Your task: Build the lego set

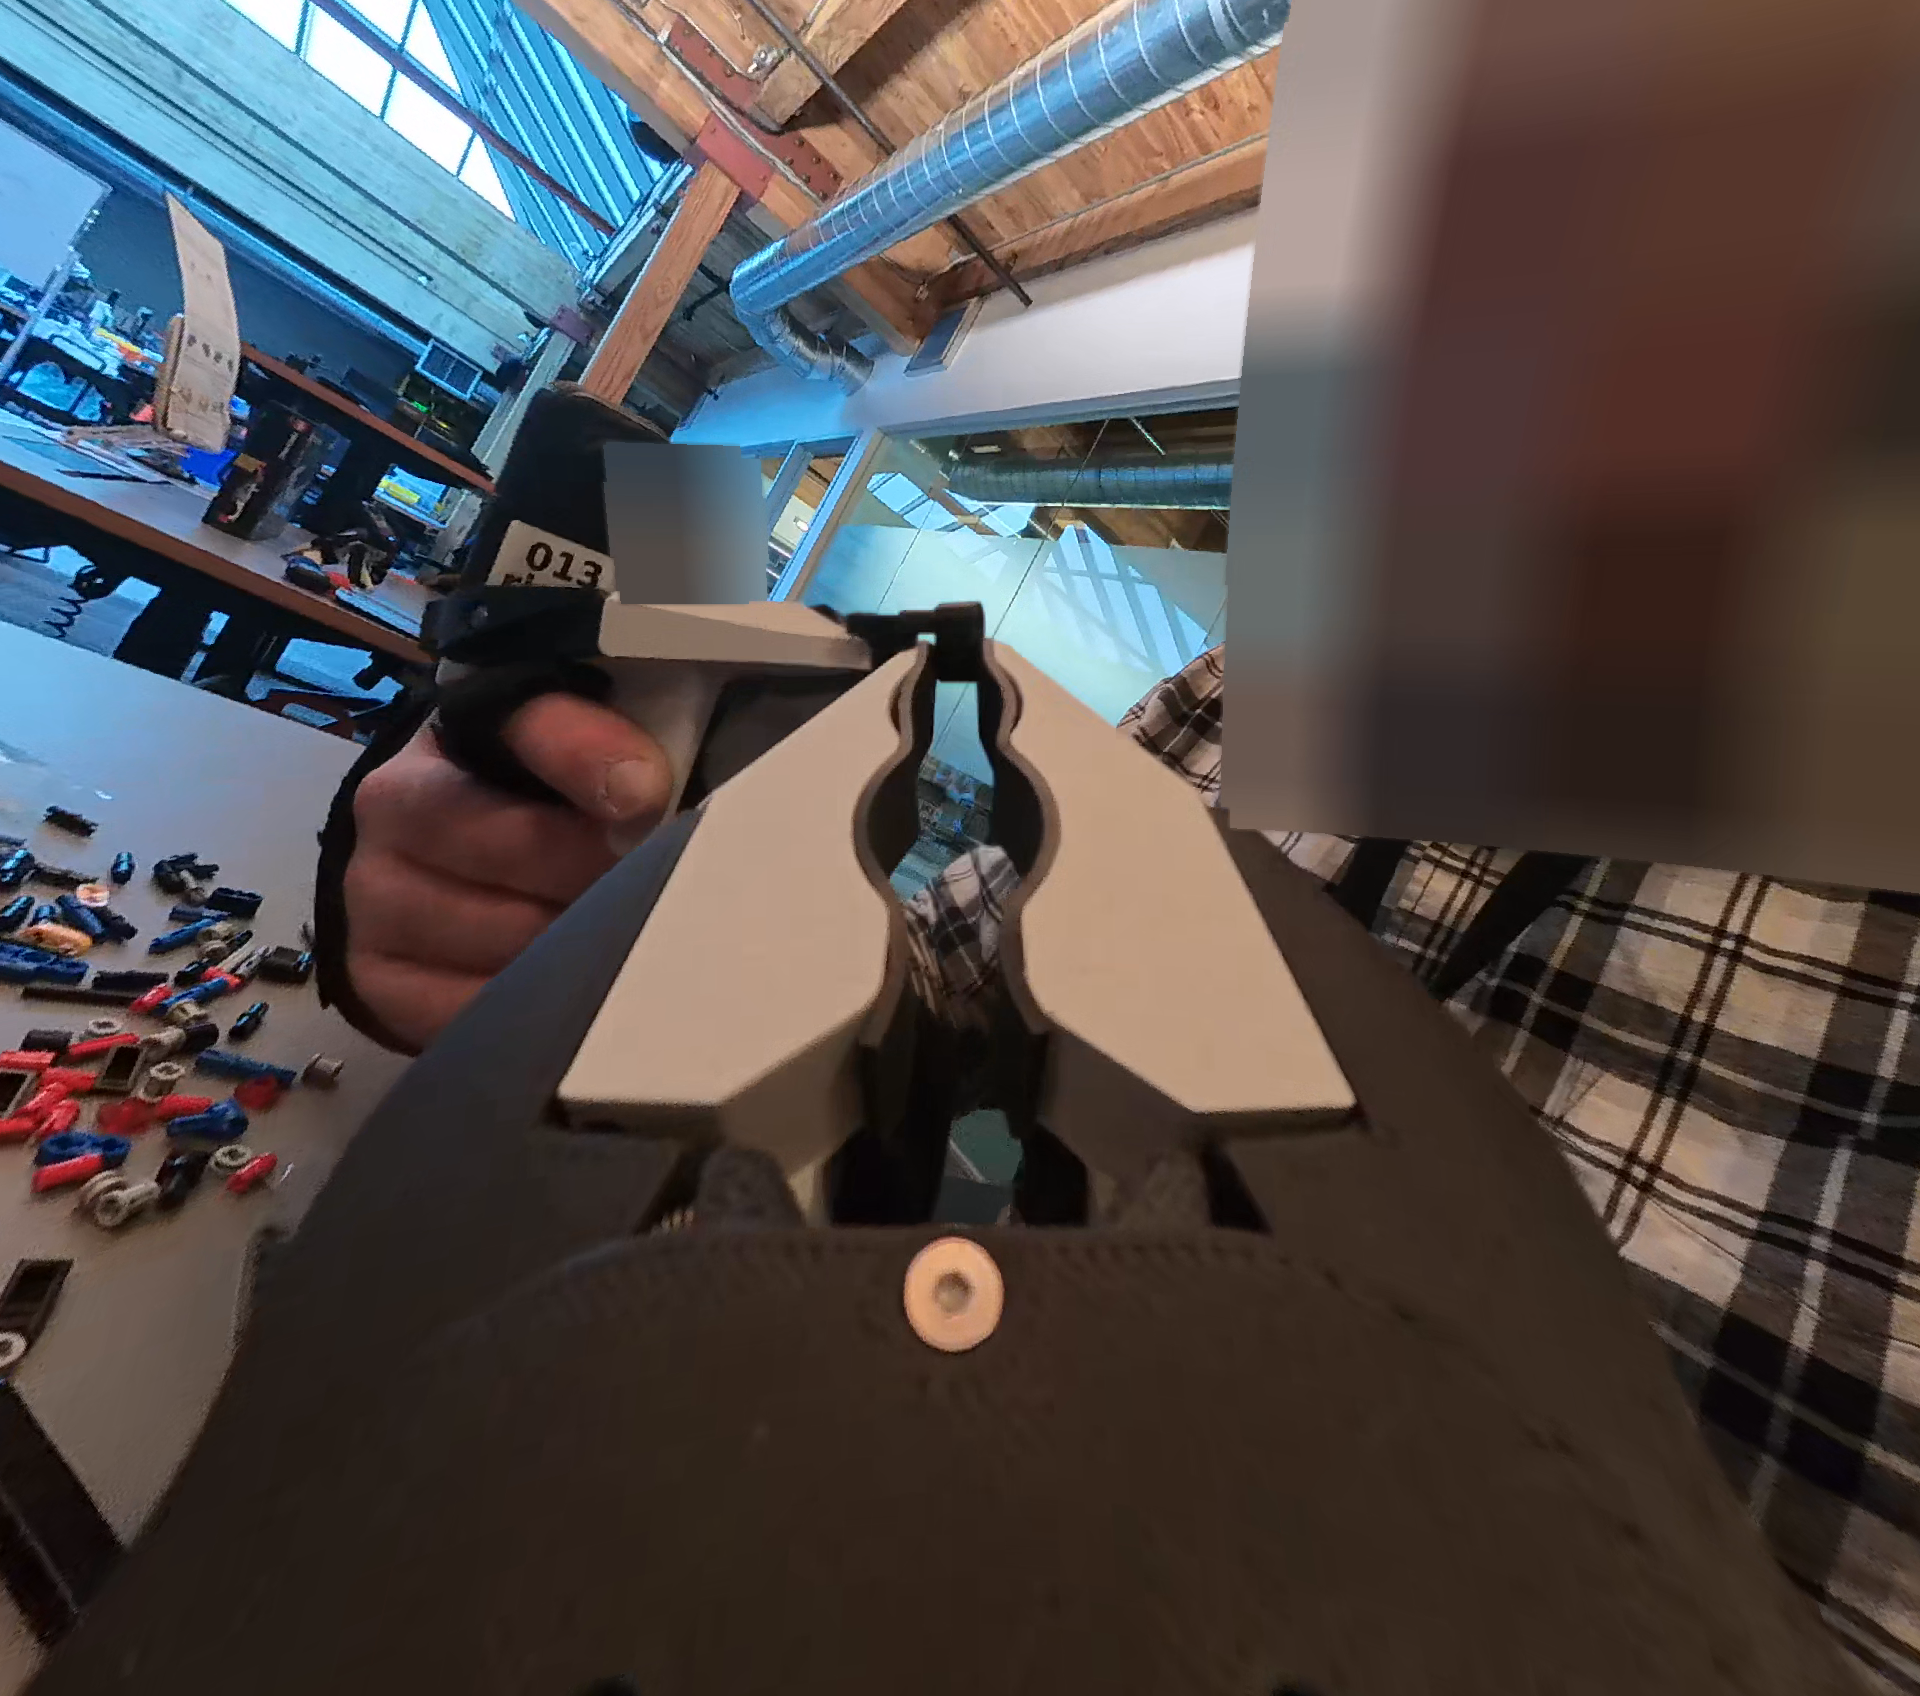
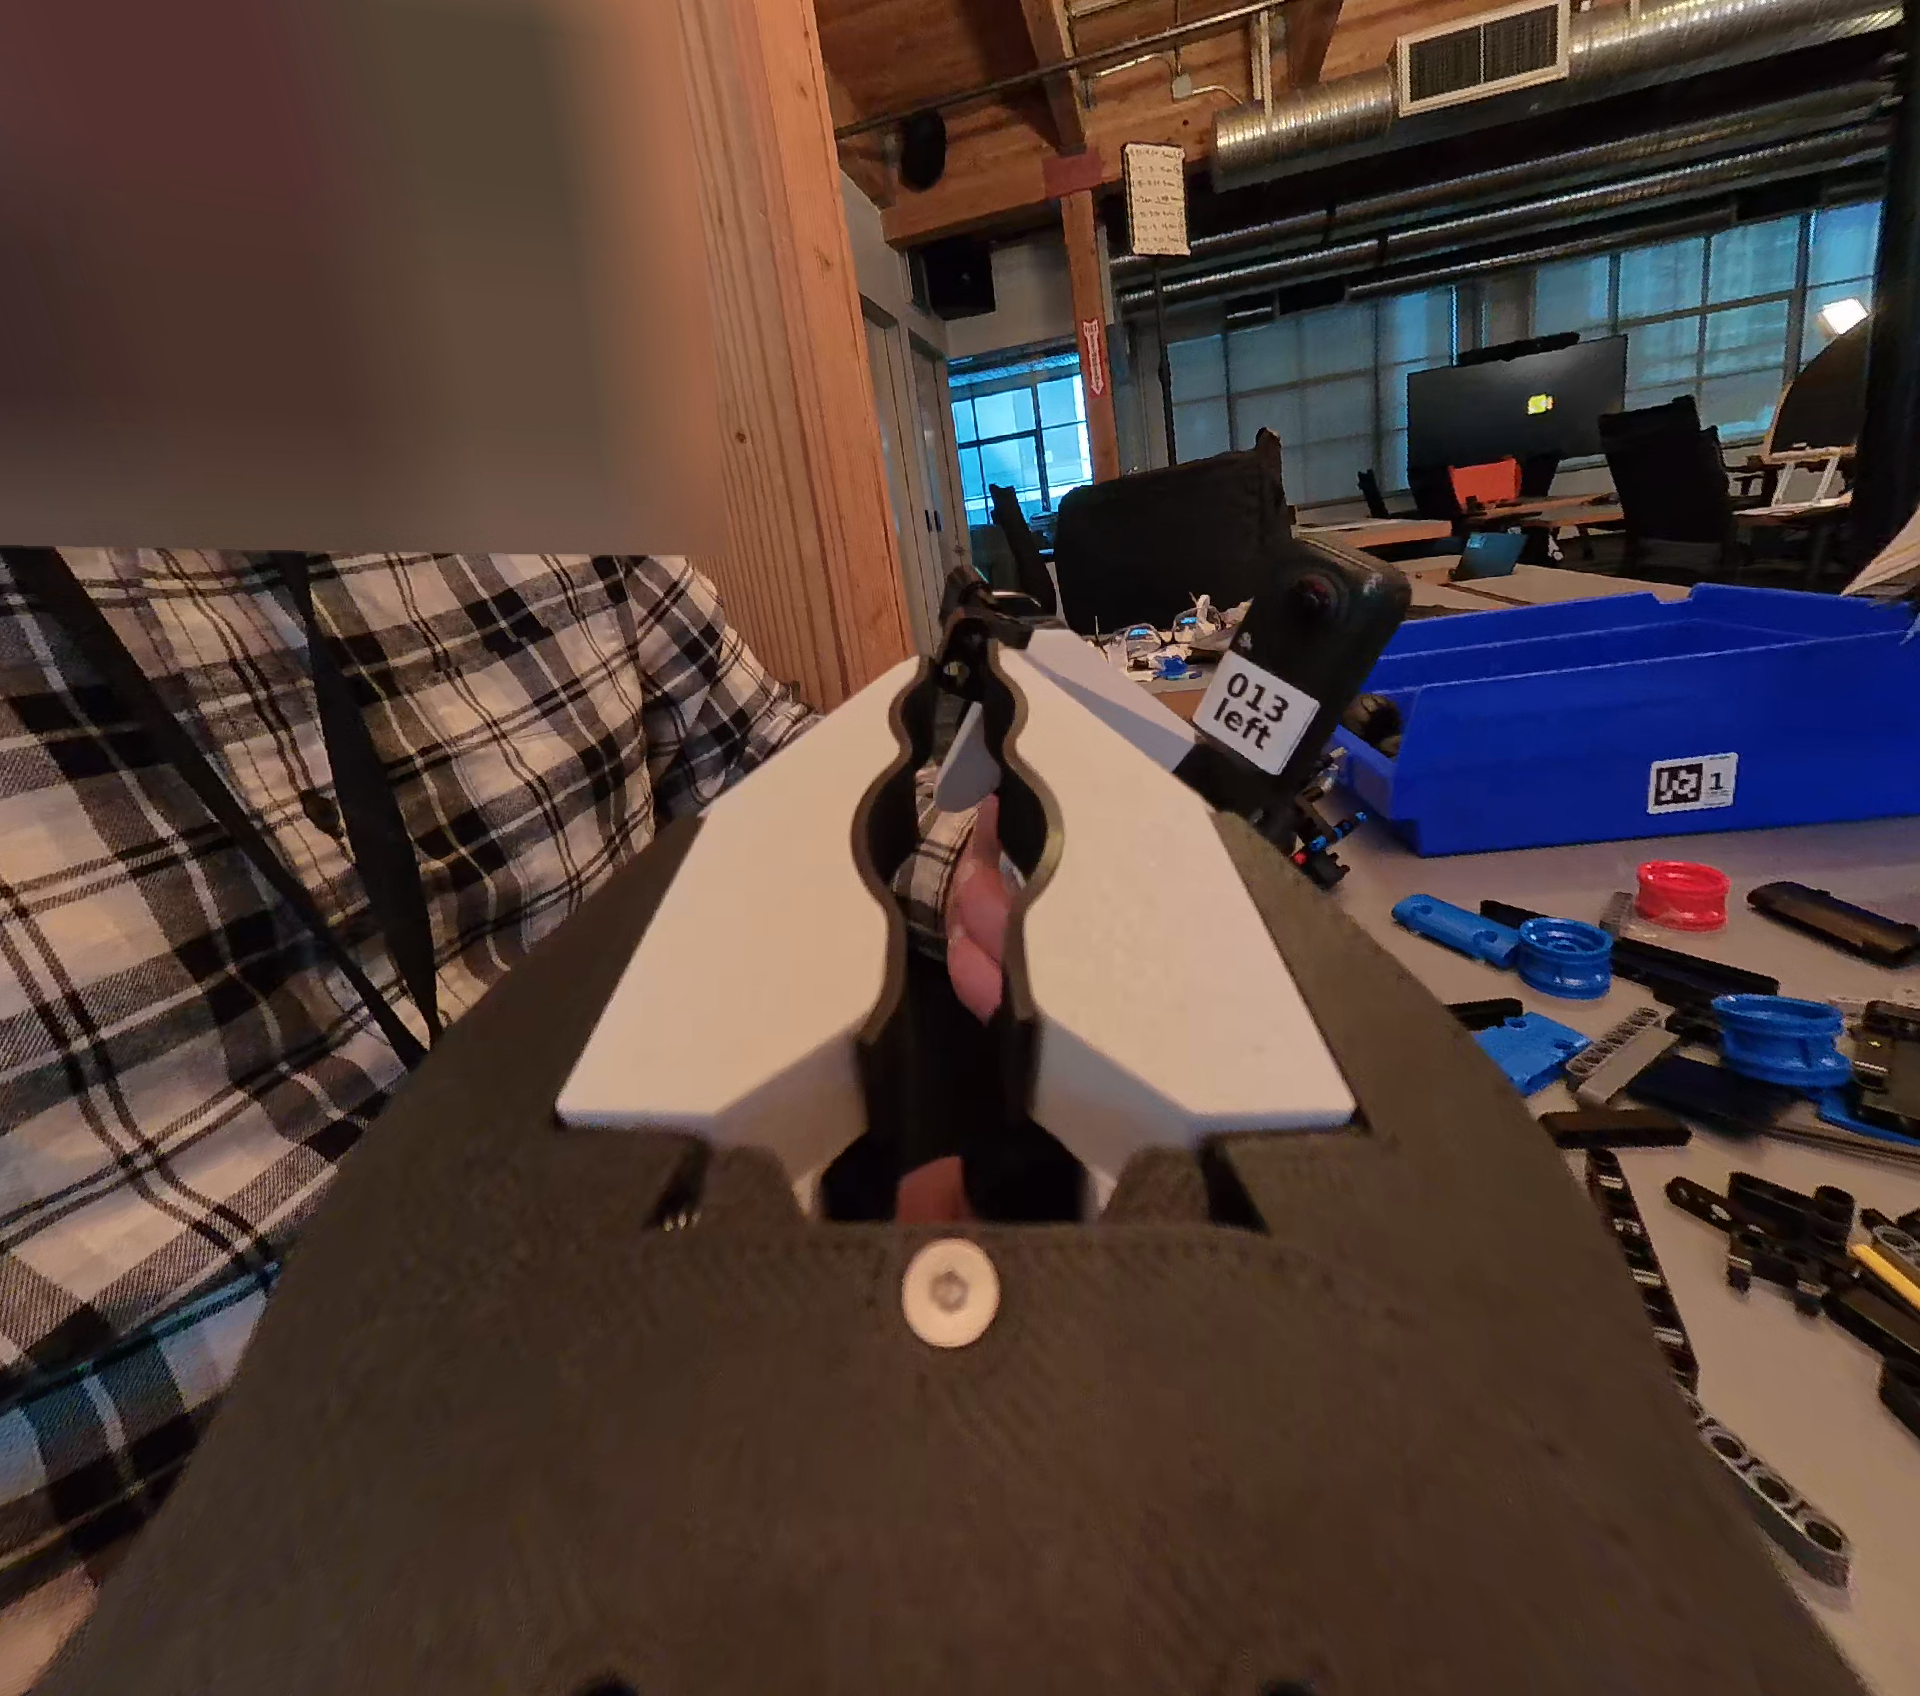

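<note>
Both grippers are raised off the table and meet tip to tip in front of a person in a plaid shirt point(image 1: 1714, 1075). My left gripper point(image 1: 954, 657) is shut on a small black lego piece point(image 1: 956, 630) that sticks out past its tips. The right gripper's grey finger point(image 1: 727, 638) comes in from the left, held by a hand point(image 1: 468, 898), and touches the same black part. In the right wrist view my right gripper point(image 2: 971, 659) is shut on a small black lego piece point(image 2: 971, 607). The left gripper's body point(image 2: 1320, 649) shows just to its right.
Loose red, blue, black and grey lego pieces point(image 1: 135, 1023) lie on the grey table point(image 1: 156, 732) at lower left. In the right wrist view a blue bin point(image 2: 1662, 711), blue wheels point(image 2: 1564, 955), a red wheel point(image 2: 1681, 893) and black beams point(image 2: 1662, 1334) lie on the table. The grippers are tip to tip, or close to it. The red wheel point(image 2: 1681, 893) is about equally far from each gripper, around 40 cm.
</note>
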A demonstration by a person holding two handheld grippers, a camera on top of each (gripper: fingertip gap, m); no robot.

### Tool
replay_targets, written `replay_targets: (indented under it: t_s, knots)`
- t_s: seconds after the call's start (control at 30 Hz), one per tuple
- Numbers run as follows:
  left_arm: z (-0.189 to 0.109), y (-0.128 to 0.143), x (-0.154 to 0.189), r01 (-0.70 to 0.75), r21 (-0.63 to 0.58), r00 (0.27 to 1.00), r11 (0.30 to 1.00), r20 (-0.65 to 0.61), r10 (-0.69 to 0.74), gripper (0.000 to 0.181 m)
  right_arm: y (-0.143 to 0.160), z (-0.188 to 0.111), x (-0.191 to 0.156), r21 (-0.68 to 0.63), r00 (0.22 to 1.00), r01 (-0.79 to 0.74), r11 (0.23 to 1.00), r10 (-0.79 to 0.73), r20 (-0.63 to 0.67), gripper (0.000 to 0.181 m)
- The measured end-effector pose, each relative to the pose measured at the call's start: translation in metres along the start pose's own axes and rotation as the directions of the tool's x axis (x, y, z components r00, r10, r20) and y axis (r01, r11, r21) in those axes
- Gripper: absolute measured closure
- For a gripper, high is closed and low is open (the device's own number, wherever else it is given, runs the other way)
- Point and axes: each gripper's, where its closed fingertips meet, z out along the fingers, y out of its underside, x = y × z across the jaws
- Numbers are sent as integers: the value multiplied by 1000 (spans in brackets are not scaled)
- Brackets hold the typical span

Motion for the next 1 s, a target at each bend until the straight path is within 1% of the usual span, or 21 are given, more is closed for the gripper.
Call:
replay_targets:
  t_s: [0.43,0.67,1.0]
  knots:
    - [5,6,4,15,-21,999,1000,-51,-16,175,-3,2,-5,21,1000,-6,1000,6,21,174]
    - [5,5,7,12,-11,997,1000,-70,-12,175,-3,4,-7,24,1000,-6,1000,5,27,174]
    - [3,4,2,28,-1,999,1000,-45,-28,175,-2,5,-1,19,1000,11,1000,-11,-14,175]
